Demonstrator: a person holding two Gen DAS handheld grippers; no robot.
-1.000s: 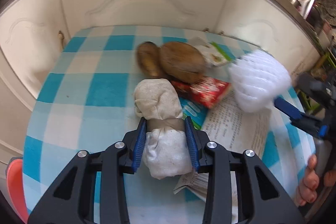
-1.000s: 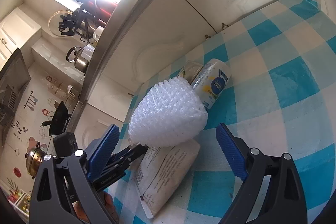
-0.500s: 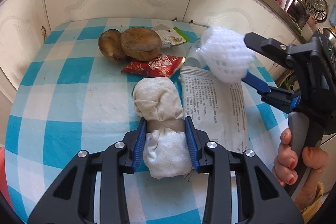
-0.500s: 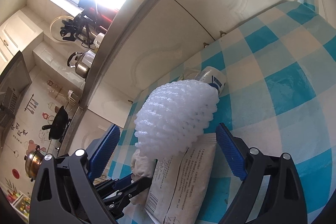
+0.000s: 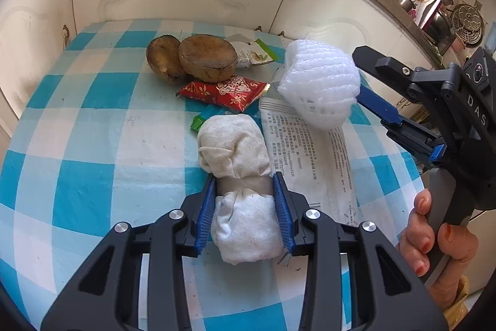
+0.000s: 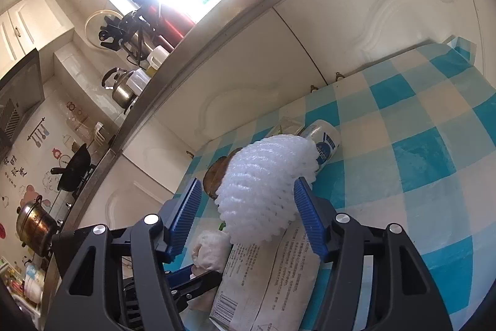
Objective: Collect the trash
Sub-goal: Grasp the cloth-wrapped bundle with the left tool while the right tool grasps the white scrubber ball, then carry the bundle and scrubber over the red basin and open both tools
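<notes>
Left gripper (image 5: 245, 203) clamped on cloth roll (image 5: 238, 176), roll resting on table (image 5: 93, 145). Right gripper (image 6: 248, 216): jaws narrowed around foam net (image 6: 266, 188); firm contact both sides cannot be confirmed. Not yet collected, on table: two brown husks (image 5: 192, 58), red wrapper (image 5: 223, 92), green-white packet (image 5: 252, 53), printed bag (image 5: 310, 157), bottle (image 6: 322, 141). No bin in view. Judgement: task at early stage.

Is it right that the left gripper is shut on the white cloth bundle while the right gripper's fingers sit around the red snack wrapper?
Not quite. The left gripper is shut on the white cloth bundle, but the right gripper has its fingers around the white foam net, as the right wrist view shows. The red snack wrapper lies on the table, ungripped.
</notes>
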